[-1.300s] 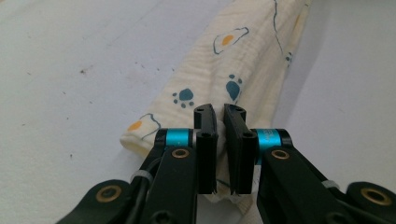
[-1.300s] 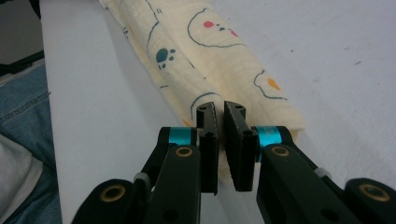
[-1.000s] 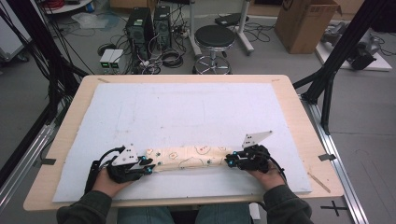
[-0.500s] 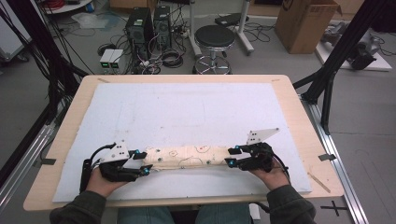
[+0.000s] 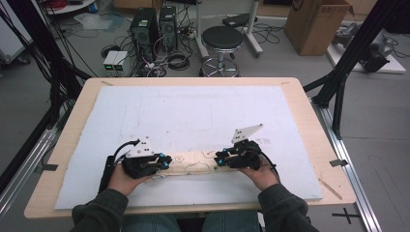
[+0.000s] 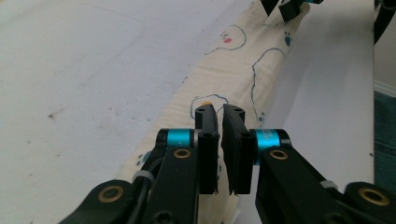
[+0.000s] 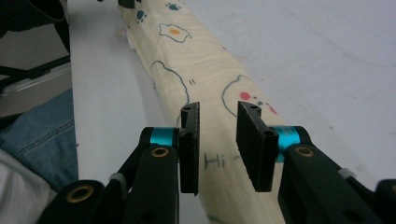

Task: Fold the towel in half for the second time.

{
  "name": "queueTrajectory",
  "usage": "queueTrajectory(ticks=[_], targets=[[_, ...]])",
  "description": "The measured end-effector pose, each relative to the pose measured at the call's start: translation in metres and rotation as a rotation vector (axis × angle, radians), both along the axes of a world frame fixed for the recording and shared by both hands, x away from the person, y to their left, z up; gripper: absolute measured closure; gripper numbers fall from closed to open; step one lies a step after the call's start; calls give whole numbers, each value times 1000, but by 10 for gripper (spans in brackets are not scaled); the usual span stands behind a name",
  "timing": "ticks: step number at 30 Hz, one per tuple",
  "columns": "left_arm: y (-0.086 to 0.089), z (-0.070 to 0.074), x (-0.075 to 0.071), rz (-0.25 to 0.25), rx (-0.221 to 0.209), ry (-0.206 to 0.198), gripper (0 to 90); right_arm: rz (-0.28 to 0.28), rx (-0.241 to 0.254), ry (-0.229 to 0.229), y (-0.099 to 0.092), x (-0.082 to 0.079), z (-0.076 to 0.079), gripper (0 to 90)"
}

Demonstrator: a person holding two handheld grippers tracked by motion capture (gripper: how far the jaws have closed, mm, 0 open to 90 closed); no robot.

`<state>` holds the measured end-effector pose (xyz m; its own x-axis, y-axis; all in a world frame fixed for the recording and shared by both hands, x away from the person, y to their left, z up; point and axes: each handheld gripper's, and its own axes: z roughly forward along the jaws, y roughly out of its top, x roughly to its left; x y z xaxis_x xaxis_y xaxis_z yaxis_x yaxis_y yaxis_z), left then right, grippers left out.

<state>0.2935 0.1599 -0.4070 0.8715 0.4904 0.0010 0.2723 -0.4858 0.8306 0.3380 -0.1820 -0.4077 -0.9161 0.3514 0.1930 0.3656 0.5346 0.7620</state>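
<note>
The table (image 5: 309, 125) carries a white mat (image 5: 193, 116) over most of its top, and near the mat's front edge lies a cream cloth (image 5: 193, 163) printed with small cartoon figures, folded into a long narrow strip that runs from side to side between the person's two hands. By the look of it the folding is well along: the cloth is already a tight band and lies fairly straight, so what seems left is another fold or a final smoothing and letting go. The left gripper (image 6: 219, 128) sits at the strip's left end; its jaws have just been closing and now stand almost pressed together, with only a thin slit between the pads, and I cannot tell whether a thin edge of cloth is caught there. The right gripper (image 7: 218, 126) sits over the right end; its jaws have also been closing but stay clearly apart, hanging above the cloth without pinching it. From above, both tools cover the strip's ends, so how those ends are tucked is hidden, and the layers underneath cannot be counted.
</note>
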Motion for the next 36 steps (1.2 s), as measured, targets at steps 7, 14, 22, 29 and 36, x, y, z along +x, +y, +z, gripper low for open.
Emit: queueTrajectory(ticks=[7, 14, 22, 29, 36], targets=[[-10, -15, 3, -29, 109, 73, 859, 51, -53, 15, 11, -1, -12, 731], [1, -26, 1, -2, 111, 106, 836, 60, -119, 0, 5, -5, -22, 729], [7, -29, -2, -1, 83, 100, 789, 55, -141, -40, -10, -8, -26, 689], [9, -30, -3, -5, 83, 88, 780, 25, -133, -43, -28, -11, -27, 667], [18, -19, -1, 13, 2, 45, 638, -19, -55, -79, -35, -7, -14, 577]])
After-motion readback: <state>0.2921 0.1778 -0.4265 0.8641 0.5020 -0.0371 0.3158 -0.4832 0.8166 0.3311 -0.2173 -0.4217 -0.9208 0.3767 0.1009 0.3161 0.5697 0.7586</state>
